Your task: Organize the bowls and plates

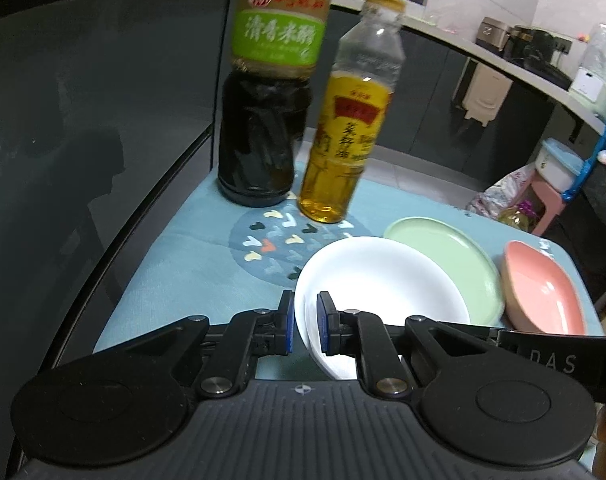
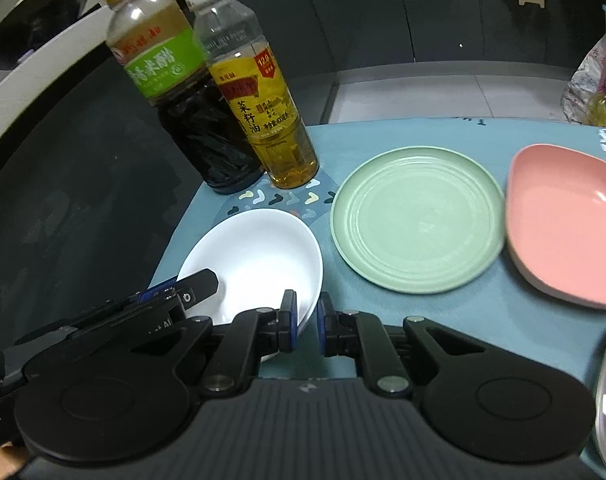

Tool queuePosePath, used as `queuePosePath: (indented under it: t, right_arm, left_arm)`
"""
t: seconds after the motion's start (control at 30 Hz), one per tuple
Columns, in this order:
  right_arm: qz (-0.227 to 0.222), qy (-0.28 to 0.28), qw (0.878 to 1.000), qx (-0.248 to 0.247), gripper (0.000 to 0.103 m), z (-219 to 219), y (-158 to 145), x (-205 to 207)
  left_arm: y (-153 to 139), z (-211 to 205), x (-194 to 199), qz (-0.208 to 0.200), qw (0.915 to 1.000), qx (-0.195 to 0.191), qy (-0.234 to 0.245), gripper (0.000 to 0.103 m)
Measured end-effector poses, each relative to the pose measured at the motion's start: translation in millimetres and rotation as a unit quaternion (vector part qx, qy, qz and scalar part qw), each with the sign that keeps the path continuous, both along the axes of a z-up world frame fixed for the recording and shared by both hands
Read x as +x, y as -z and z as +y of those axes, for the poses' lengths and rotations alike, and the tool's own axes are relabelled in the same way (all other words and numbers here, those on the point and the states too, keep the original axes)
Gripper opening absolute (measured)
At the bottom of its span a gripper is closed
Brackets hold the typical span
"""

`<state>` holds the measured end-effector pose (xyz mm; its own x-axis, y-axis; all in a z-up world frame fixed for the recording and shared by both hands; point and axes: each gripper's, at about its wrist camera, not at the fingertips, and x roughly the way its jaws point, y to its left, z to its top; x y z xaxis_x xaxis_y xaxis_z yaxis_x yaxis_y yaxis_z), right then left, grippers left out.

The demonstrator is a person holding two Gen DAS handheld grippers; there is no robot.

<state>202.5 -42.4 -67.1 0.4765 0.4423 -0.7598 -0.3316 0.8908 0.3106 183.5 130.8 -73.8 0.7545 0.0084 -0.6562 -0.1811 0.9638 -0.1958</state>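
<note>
Surface: blue-green tablecloth point(image 2: 443, 320) on a small table in a dim kitchen, dark cabinets behind.
Left gripper point(image 1: 304, 326): jaws pinched on the near-left rim of the white bowl point(image 1: 383, 284), one pad inside the wall and one outside.
Right gripper point(image 2: 305, 326): also clamped on the white bowl's point(image 2: 259, 256) rim, at its near-right edge. So both grippers hold the same bowl, and the left one shows in the right wrist view at the bowl's left.
Bowl position: near-left part of the cloth, looks slightly tipped or just off the surface, hard to say for sure.
Next over: green plate point(image 2: 417, 222) just beside the bowl on the right, flat on the cloth.
Further right: pink dish point(image 2: 567, 224), close to the green plate, near the table edge.
Far back: dark vinegar bottle point(image 2: 175, 92) and yellow oil bottle point(image 2: 259, 96), side by side behind the bowl.
Step guess: probably carrying the bowl to stack it on the green plate.
Tip: keep both hands moving together and level, lift enough to clear the plate's rim, stay away from the bottles, and set it down centered before letting go.
</note>
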Motion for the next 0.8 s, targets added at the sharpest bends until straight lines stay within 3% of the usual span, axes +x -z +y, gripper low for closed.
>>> queuePosePath:
  t: [0.47, 0.8]
  right_arm:
    - [-0.031, 0.026, 0.999, 0.005, 0.005, -45.9, -34.5, -93.3]
    - [-0.035, 0.041, 0.999, 0.006, 0.006, -72.9, -36.0, -146.0]
  left_arm:
    - [-32.2, -41.7, -79.0, -0.027, 0.9983, -0.015, 0.05, 0.011]
    - [-36.9, -70.3, -127.1, -0.028, 0.996, -0.014, 0.084, 0.011]
